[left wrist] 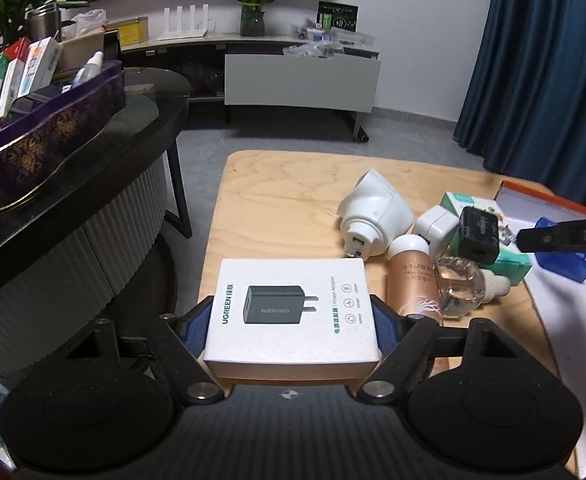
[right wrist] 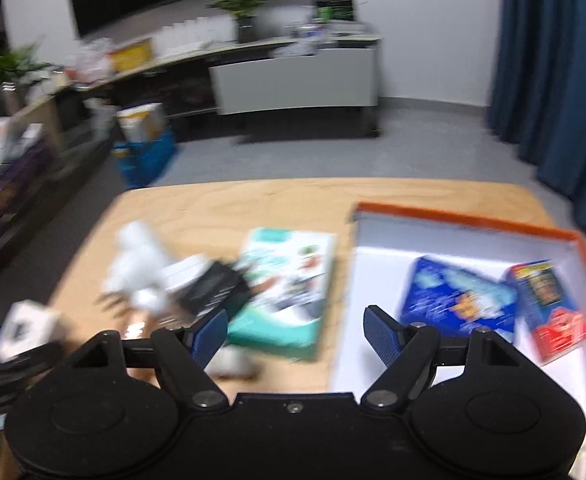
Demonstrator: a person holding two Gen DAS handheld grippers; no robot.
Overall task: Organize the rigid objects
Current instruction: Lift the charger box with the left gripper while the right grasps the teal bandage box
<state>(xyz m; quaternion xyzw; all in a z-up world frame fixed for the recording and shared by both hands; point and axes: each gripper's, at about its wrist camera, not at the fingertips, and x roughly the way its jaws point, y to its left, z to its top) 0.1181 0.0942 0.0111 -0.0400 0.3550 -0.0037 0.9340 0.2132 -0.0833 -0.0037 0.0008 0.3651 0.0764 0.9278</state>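
Observation:
My left gripper (left wrist: 293,316) is shut on a white UGREEN power adapter box (left wrist: 293,312) and holds it above the near left part of the wooden table (left wrist: 285,196). To its right lie a white plug adapter (left wrist: 373,216), a small white charger (left wrist: 437,226), a black charger (left wrist: 479,234), a gold bottle (left wrist: 413,280), a clear glass bottle (left wrist: 459,286) and a teal box (right wrist: 285,292). My right gripper (right wrist: 295,334) is open and empty above the table. An orange-rimmed white box (right wrist: 453,224) at the right holds a blue box (right wrist: 459,298) and a blue-and-red box (right wrist: 553,312).
A dark side table with a purple tray (left wrist: 49,128) of boxes stands to the left. A TV stand (left wrist: 301,80) with a plant is at the far wall. A blue curtain (left wrist: 541,60) hangs at the right. The right wrist view is blurred.

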